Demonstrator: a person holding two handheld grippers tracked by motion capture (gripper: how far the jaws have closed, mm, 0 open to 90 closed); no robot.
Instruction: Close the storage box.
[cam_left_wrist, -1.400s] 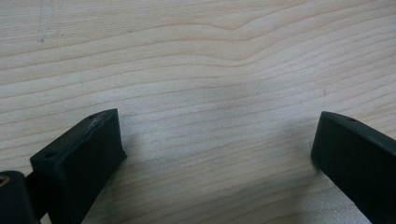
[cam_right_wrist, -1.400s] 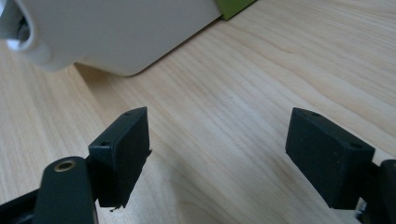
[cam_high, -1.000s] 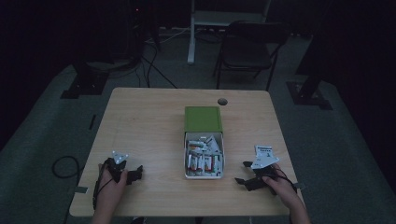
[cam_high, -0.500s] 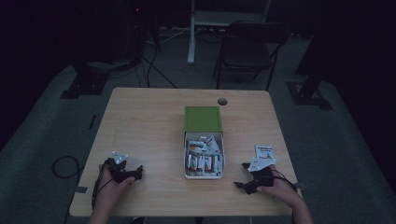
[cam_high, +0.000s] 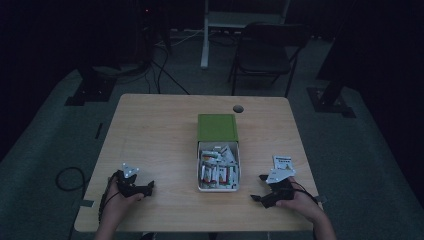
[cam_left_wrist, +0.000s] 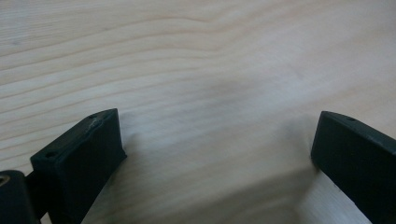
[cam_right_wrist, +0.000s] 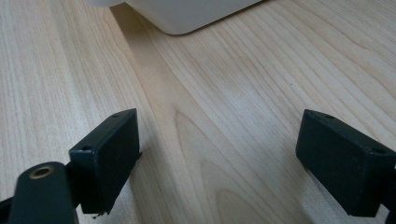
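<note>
White box (cam_right_wrist: 187, 11) cut by top edge; packets (cam_high: 216, 167) inside too small to read.

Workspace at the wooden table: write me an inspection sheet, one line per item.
Surface: wooden table, pale, with a round cable hole near the far edge.
Job's things: white box packed with small packets, its green lid lying just beyond it.
Clutter: white printed packet on the table beside the right gripper.
Grippers: left gripper and right gripper both open, nothing between the jaws, low over the table at the near edge.
Cables: black cable on the floor at the left, more cables behind the table.
Surroundings: dark room, folding chair beyond the table.
</note>
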